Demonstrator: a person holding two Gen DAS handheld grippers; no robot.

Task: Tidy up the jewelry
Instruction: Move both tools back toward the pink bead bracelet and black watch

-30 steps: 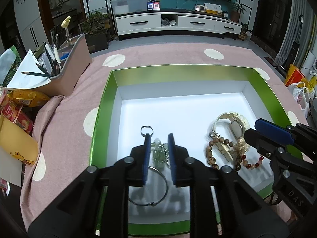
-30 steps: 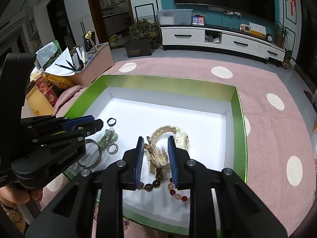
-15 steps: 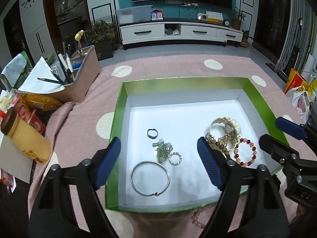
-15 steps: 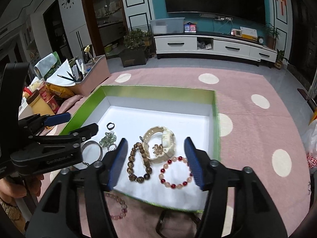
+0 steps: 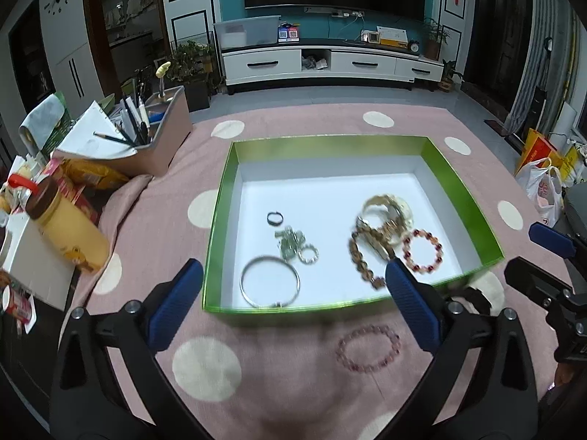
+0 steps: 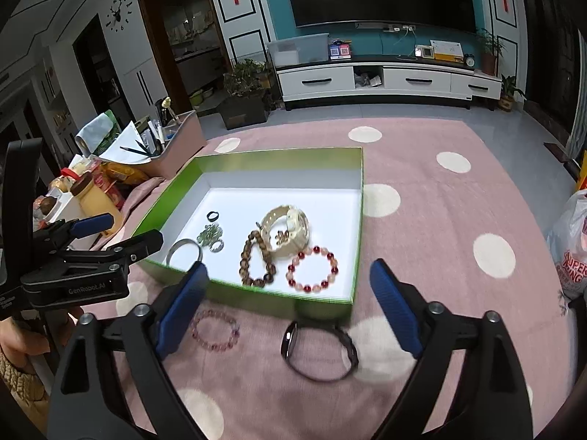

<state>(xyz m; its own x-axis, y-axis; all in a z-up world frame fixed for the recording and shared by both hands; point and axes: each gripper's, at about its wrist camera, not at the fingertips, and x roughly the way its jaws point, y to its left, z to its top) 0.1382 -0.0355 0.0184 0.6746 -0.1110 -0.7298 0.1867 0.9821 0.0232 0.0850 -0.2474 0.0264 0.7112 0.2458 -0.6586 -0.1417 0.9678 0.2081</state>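
A green-walled box [image 5: 332,146] [image 6: 253,295] with a white floor sits on the pink dotted cloth. In it lie a silver bangle [image 5: 269,281] [image 6: 183,251], a dark ring [image 5: 275,217], green beads [image 5: 290,241], a cream watch [image 5: 389,209] [image 6: 290,227], a brown bead bracelet [image 6: 255,260] and a red bead bracelet [image 5: 422,250] [image 6: 312,269]. Outside its near wall lie a purple bead bracelet [image 5: 368,346] [image 6: 215,330] and a black watch [image 6: 319,350]. My left gripper [image 5: 291,308] and right gripper [image 6: 290,304] are both open and empty, held above the cloth in front of the box.
A pink organiser with pens and papers [image 5: 146,135] stands at the far left. A yellow jar with a brown lid [image 5: 66,227] and snack packs lie at the left edge. A plastic bag [image 6: 572,245] sits at the right.
Both grippers opened, let go of the jewelry in the box, and pulled back toward me and upward. The purple bracelet and black watch have come into view.
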